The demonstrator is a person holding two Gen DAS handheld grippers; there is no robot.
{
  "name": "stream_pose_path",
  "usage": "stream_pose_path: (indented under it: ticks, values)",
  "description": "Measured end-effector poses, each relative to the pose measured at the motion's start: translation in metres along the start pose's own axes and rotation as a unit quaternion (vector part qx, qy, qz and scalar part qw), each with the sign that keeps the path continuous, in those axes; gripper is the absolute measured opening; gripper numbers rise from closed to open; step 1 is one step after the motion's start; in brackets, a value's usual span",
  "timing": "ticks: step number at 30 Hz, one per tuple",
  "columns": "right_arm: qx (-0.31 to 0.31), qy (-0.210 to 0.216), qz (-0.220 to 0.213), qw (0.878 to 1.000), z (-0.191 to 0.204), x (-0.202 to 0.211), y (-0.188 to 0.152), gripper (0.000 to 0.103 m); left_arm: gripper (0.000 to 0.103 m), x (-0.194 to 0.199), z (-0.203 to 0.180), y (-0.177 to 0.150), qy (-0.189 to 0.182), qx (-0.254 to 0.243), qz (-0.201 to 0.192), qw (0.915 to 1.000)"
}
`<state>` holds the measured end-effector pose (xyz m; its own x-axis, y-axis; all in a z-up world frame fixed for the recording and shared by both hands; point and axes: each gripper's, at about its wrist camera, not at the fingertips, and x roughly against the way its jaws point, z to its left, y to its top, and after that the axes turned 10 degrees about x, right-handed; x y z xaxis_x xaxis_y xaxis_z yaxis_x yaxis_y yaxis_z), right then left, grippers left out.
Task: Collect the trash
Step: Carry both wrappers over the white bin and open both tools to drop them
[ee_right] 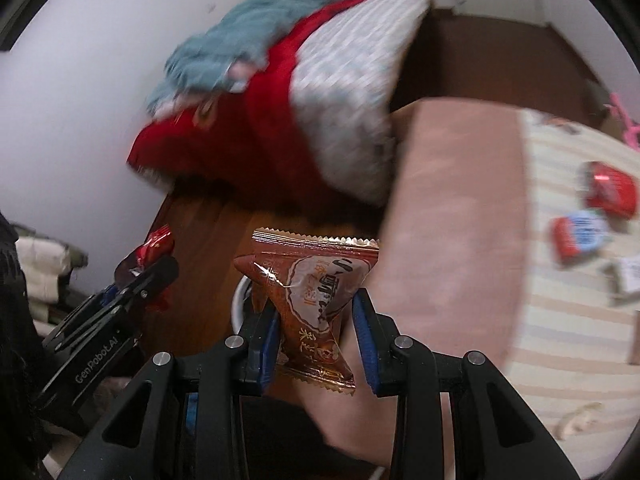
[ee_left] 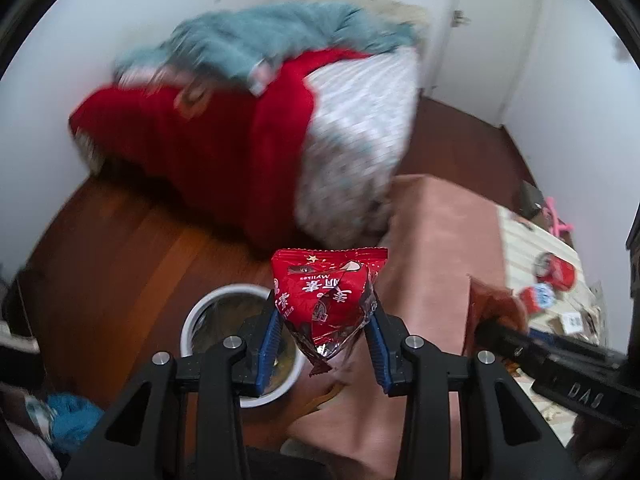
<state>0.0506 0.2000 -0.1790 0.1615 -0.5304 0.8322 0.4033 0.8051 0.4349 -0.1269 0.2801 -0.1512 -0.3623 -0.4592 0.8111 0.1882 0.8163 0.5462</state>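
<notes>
Left tongs (ee_left: 325,332) clamp the red wrapper (ee_left: 328,300); right tongs (ee_right: 316,328) clamp the brown wrapper (ee_right: 316,292); release both squarely over the white bin (ee_left: 200,312).

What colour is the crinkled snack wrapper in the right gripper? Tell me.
Brown, with a cream label patch; the crinkled snack wrapper shows best in the right wrist view.

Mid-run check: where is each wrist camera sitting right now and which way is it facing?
Left wrist: on the left gripper, looking down along its fingers at its red wrapper over the white bin; the right gripper shows at the right.
Right wrist: on the right gripper, aimed down at its brown wrapper; the left gripper shows at the left.
Shared: red blanket, wood floor, bin, both wrappers.
</notes>
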Motion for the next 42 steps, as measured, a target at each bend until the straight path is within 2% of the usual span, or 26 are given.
stream_pose_path:
  ticks: [4, 7, 10, 12, 15, 16, 18, 19, 20, 22, 24, 28, 30, 31, 36, 42]
  values:
    - [0.023, 0.012, 0.056, 0.998, 0.033, -0.080, 0.011, 0.036, 0.035, -0.048, 0.062, 0.009, 0.010, 0.042, 0.055, 0.9975]
    - [0.035, 0.007, 0.100, 0.994, 0.045, -0.139, 0.015, 0.036, 0.035, -0.093, 0.103, 0.009, 0.020, 0.060, 0.110, 0.9920]
    - [0.040, -0.003, 0.139, 0.989, 0.050, -0.194, 0.017, 0.036, 0.035, -0.134, 0.139, 0.006, 0.019, 0.087, 0.157, 0.9836]
    - [0.044, -0.008, 0.162, 0.986, 0.050, -0.225, 0.017, 0.036, 0.036, -0.161, 0.159, 0.004, 0.005, 0.110, 0.188, 0.9760]
    - [0.046, -0.018, 0.190, 0.980, 0.048, -0.264, 0.015, 0.036, 0.039, -0.191, 0.177, -0.001, 0.003, 0.137, 0.216, 0.9668]
    - [0.045, -0.017, 0.197, 0.979, 0.048, -0.274, 0.016, 0.036, 0.044, -0.200, 0.183, -0.003, 0.006, 0.143, 0.224, 0.9639]
    - [0.047, -0.024, 0.212, 0.976, 0.042, -0.295, 0.018, 0.036, 0.084, -0.214, 0.190, -0.008, 0.017, 0.152, 0.233, 0.9602]
    - [0.050, -0.025, 0.216, 0.975, 0.042, -0.303, 0.019, 0.038, 0.089, -0.216, 0.190, -0.010, 0.019, 0.157, 0.234, 0.9593]
    - [0.051, -0.021, 0.220, 0.974, 0.041, -0.310, 0.020, 0.045, 0.089, -0.218, 0.193, -0.012, 0.021, 0.164, 0.233, 0.9581]
    - [0.055, -0.021, 0.227, 0.972, 0.039, -0.320, 0.020, 0.059, 0.090, -0.219, 0.199, -0.014, 0.028, 0.173, 0.236, 0.9560]
    - [0.063, -0.024, 0.228, 0.971, 0.041, -0.323, 0.017, 0.071, 0.101, -0.217, 0.205, -0.018, 0.043, 0.175, 0.234, 0.9555]
    - [0.070, -0.030, 0.223, 0.972, 0.043, -0.320, 0.017, 0.085, 0.102, -0.208, 0.211, -0.024, 0.069, 0.169, 0.222, 0.9579]
    - [0.078, -0.038, 0.219, 0.972, 0.044, -0.318, 0.015, 0.100, 0.102, -0.201, 0.211, -0.027, 0.092, 0.160, 0.208, 0.9607]
    - [0.085, -0.046, 0.218, 0.971, 0.045, -0.315, 0.013, 0.103, 0.102, -0.198, 0.211, -0.028, 0.099, 0.157, 0.200, 0.9620]
    - [0.117, -0.082, 0.217, 0.966, 0.053, -0.302, 0.004, 0.103, 0.102, -0.182, 0.204, -0.037, 0.133, 0.136, 0.178, 0.9655]
    - [0.132, -0.098, 0.208, 0.964, 0.056, -0.283, -0.004, 0.103, 0.102, -0.167, 0.192, -0.044, 0.137, 0.121, 0.168, 0.9686]
